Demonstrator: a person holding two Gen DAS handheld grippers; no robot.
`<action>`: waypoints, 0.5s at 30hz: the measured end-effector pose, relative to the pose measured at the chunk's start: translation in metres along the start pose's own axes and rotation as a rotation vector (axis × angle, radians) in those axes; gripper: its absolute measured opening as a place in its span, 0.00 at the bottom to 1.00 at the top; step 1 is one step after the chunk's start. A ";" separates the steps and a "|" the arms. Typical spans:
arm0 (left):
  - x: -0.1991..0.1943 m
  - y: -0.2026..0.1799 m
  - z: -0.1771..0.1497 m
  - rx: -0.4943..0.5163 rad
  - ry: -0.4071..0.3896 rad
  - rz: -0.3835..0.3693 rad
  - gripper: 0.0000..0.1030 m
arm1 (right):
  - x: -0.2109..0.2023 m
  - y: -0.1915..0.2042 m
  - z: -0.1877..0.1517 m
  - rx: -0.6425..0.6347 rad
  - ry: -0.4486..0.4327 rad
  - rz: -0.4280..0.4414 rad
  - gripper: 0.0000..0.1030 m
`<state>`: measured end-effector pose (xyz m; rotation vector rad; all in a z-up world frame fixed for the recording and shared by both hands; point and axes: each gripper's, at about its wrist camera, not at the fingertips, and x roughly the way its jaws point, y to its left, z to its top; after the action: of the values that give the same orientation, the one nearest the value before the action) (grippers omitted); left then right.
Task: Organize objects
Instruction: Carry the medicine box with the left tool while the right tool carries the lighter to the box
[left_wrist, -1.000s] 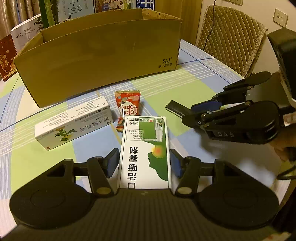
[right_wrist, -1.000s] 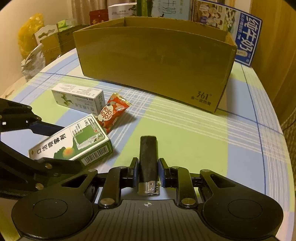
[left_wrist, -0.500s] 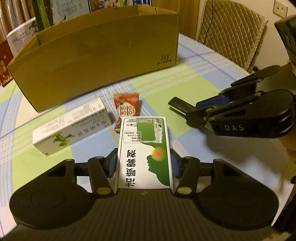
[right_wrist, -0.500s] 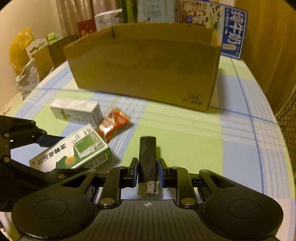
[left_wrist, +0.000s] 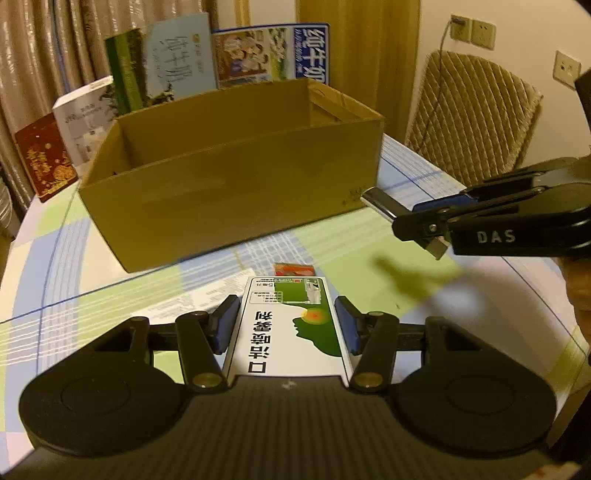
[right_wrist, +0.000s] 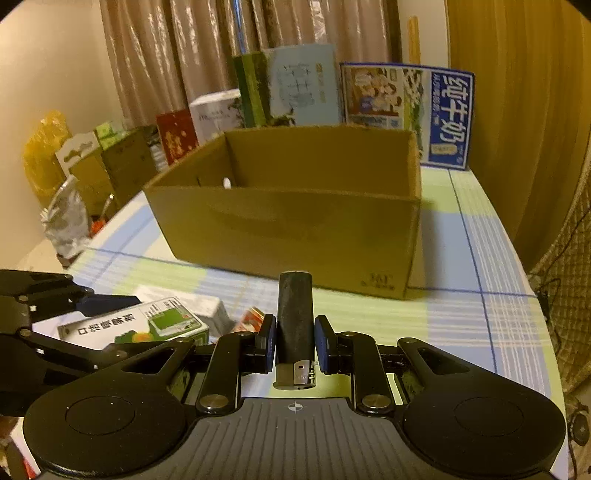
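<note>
While both claws hang above the table (left_wrist: 498, 295), each one holds something. The left claw (left_wrist: 288, 325) squeezes a green and white box (left_wrist: 291, 328) between its blue pads (left_wrist: 225, 325), and the box sits flat, sticking out forward. The right claw (right_wrist: 295, 341) grips a dark lighter (right_wrist: 294, 317), with its metal end near the claw body. A big carton (left_wrist: 229, 199) stands open near the far edge of the table. A red snack pack (left_wrist: 294, 268) and a white box (right_wrist: 199, 306) lie on the table between the claws and the carton. Tall milk boxes (right_wrist: 406, 107) stand behind the carton at the far edge.
</note>
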<state>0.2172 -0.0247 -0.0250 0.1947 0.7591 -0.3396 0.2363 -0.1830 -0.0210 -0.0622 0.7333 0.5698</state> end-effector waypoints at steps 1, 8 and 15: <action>-0.001 0.002 0.001 -0.007 -0.004 0.002 0.49 | -0.001 0.002 0.003 -0.003 -0.007 0.004 0.18; -0.019 0.021 0.022 -0.040 -0.078 0.032 0.49 | -0.009 0.012 0.032 -0.004 -0.076 0.026 0.18; -0.033 0.047 0.061 -0.080 -0.163 0.067 0.49 | -0.008 0.008 0.068 0.078 -0.149 0.051 0.18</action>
<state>0.2510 0.0089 0.0440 0.1155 0.6029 -0.2582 0.2693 -0.1632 0.0359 0.0714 0.6125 0.5872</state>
